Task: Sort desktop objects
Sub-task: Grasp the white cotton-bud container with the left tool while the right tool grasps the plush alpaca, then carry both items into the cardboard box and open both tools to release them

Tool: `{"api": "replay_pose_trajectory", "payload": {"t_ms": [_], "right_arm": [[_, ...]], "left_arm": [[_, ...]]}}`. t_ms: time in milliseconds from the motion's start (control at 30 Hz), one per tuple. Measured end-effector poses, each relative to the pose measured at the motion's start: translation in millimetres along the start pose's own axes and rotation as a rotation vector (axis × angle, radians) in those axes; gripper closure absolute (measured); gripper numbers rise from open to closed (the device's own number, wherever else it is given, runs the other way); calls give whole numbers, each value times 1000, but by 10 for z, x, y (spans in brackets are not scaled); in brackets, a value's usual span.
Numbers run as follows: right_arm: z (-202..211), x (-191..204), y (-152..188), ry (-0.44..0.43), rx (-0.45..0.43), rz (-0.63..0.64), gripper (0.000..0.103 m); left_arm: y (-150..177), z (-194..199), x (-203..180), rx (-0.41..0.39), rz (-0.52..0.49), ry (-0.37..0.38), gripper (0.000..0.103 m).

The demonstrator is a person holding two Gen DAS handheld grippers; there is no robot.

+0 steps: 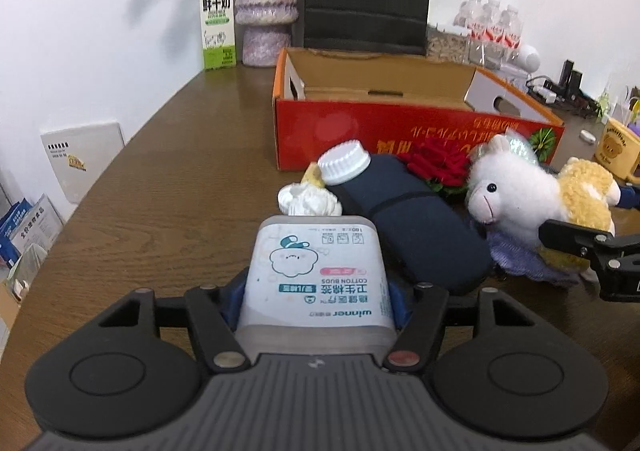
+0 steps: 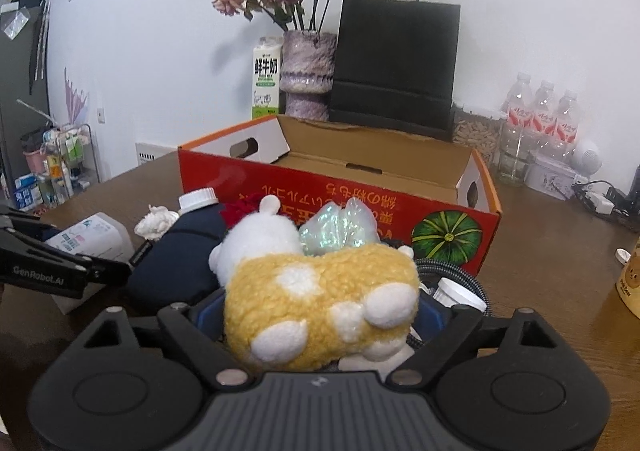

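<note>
1. Left claw (image 1: 316,287): clamped on cotton-bud box (image 1: 316,275), near edge of counter (image 1: 168,191).
2. Right claw (image 2: 320,315): jaws round plush toy (image 2: 316,291); grip unclear.
3. Advice: lift level, clear red carton (image 1: 400,123) wall, lower inside.

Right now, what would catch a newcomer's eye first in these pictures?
Probably the red cardboard box, open and empty at mid-table, with clutter heaped before it. In front, the left gripper brackets a cotton buds box, and the right gripper brackets a yellow-and-white plush toy.
</note>
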State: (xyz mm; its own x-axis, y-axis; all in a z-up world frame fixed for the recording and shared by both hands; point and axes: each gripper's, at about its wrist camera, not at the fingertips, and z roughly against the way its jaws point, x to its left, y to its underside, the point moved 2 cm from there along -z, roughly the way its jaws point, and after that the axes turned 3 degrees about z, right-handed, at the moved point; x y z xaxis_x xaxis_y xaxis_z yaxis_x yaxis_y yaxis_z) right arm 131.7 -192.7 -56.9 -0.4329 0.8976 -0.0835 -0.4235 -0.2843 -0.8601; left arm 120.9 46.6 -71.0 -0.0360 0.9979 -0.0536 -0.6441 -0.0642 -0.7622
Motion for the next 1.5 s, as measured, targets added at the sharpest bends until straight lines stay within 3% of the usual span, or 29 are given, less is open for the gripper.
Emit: {"api": "replay_pose_trajectory", "payload": {"t_ms": [267, 467, 767, 1100, 1500], "right_arm": [[173, -113, -234, 26, -77, -28, 14], [186, -261, -547, 46, -143, -58, 14], [-366, -550, -1139, 145, -138, -113, 13], [-1369, -880, -1524, 211, 41, -190, 13], [-2205, -1033, -1454, 286, 244, -224, 13]], "left_arm": [[-345, 224, -75, -117, -26, 4, 37], [-731, 219, -95, -160, 2, 45, 37], [-1499, -80, -289, -237, -25, 35, 37], [-2169, -1055, -545, -95, -28, -31, 37], [-2191, -1985, -609, 91, -49, -108, 37]]}}
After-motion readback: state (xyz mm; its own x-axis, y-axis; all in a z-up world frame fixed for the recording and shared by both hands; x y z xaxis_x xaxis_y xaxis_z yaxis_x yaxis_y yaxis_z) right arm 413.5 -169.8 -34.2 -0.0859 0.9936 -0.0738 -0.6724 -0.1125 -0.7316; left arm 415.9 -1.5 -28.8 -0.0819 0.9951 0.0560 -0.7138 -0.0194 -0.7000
